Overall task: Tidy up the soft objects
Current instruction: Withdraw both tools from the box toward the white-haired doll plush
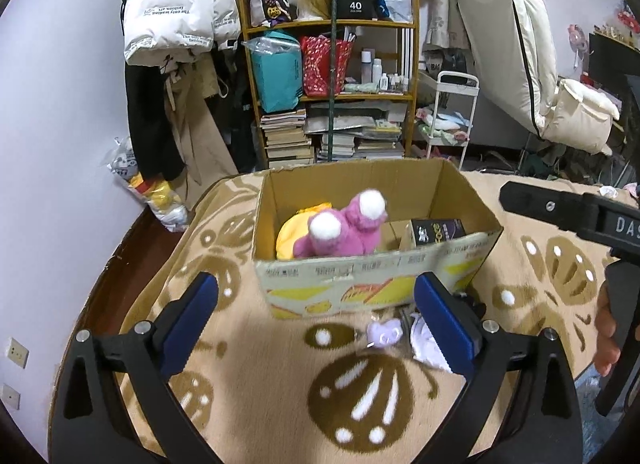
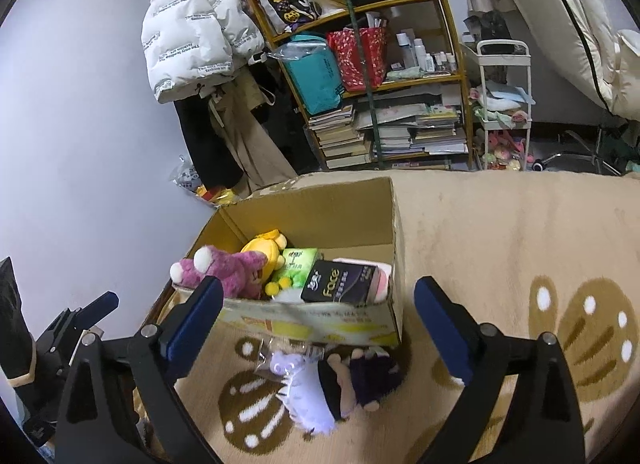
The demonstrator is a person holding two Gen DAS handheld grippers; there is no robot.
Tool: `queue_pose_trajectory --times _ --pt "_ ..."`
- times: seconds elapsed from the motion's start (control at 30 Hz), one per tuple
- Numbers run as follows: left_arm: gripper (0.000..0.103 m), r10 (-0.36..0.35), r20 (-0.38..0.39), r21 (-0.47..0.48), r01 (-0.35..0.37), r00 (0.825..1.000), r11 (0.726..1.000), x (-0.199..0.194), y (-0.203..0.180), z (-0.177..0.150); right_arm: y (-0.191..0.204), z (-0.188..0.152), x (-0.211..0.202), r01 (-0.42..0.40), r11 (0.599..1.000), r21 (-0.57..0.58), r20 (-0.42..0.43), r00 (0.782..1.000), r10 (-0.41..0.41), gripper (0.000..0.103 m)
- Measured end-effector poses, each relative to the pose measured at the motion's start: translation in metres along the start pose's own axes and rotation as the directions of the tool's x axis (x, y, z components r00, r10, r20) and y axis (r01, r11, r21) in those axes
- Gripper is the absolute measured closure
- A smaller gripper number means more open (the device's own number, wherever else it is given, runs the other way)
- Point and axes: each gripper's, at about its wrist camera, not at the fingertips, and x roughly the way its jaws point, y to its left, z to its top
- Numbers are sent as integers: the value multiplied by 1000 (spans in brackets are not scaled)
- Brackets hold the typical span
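Step in hand: between placements, judging by the box already part filled and both grippers empty.
Left gripper [image 1: 316, 316]: jaws spread wide, holding nothing, hovering over the patterned blanket [image 1: 248, 392] short of the cardboard box [image 1: 360, 284].
Right gripper [image 2: 318, 320]: jaws wide apart, nothing between them, above the loose toys.
In the box: pink plush [image 2: 232, 270], yellow plush [image 2: 266, 250], green tissue pack [image 2: 298, 268], black tissue pack [image 2: 340, 280].
Still outside: lilac plush in clear wrap [image 2: 286, 364] and dark-haired doll [image 2: 360, 380], touching each other, just beside the box's near wall.
Next move: probably lower the right gripper over one toy, close gently, lift clear of the wall.
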Motion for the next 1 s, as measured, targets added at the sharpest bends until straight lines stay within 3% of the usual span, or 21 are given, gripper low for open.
queue_pose_trajectory --times 0.53,1.0 --pt "6 14 -45 28 -13 999 1000 -10 -5 -20 7 -22 -13 37 999 0 -38 999 -37 2" --pt "6 2 -111 34 2 994 999 24 -7 -27 -3 -28 11 76 997 15 -108 991 -74 2"
